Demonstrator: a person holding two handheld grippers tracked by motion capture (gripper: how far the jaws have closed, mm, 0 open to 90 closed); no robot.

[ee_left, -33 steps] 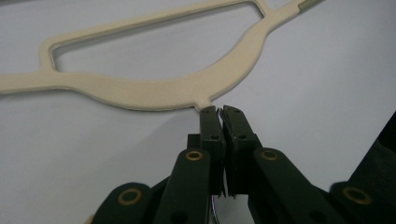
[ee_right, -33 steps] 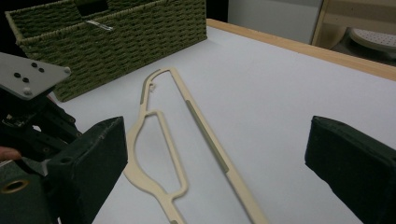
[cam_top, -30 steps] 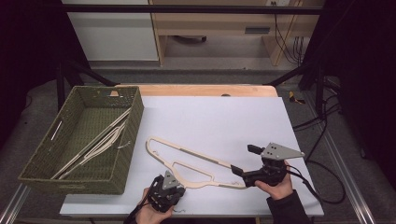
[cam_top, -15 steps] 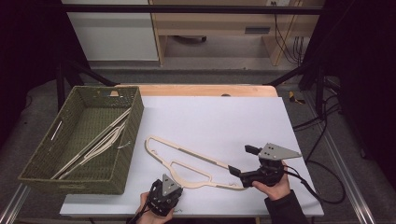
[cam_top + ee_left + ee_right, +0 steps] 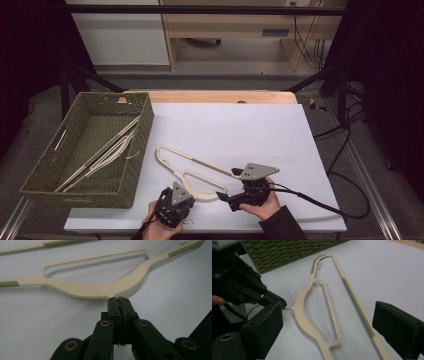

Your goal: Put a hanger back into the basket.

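Cream plastic, thin and flat, the coat hanger lay on the white bench in the lower middle of the high view, just right of the green woven basket, which held more cream hangers.

The left tool was shut tight on the hanger's thin wire neck stub, right where that metal met the curved middle of the hanger body. The grip there, at the balance point, probably served to pin or lift the hanger without it swinging.

The right tool stood wide, its jaws having just been closing a little. In the right gripper view the hanger's end lay between its two black pads, and neither pad pressed on it. It seemed set to take the hanger's right-hand end, so that both hands could carry the long piece level.

In the high view the hanger's long axis ran from upper left to lower right, one rounded end toward the basket at centre left, the other near the right tool at lower centre. Its straight bar was on the upper side, and its curved shoulder with the neck faced the bottom edge, toward the left tool.
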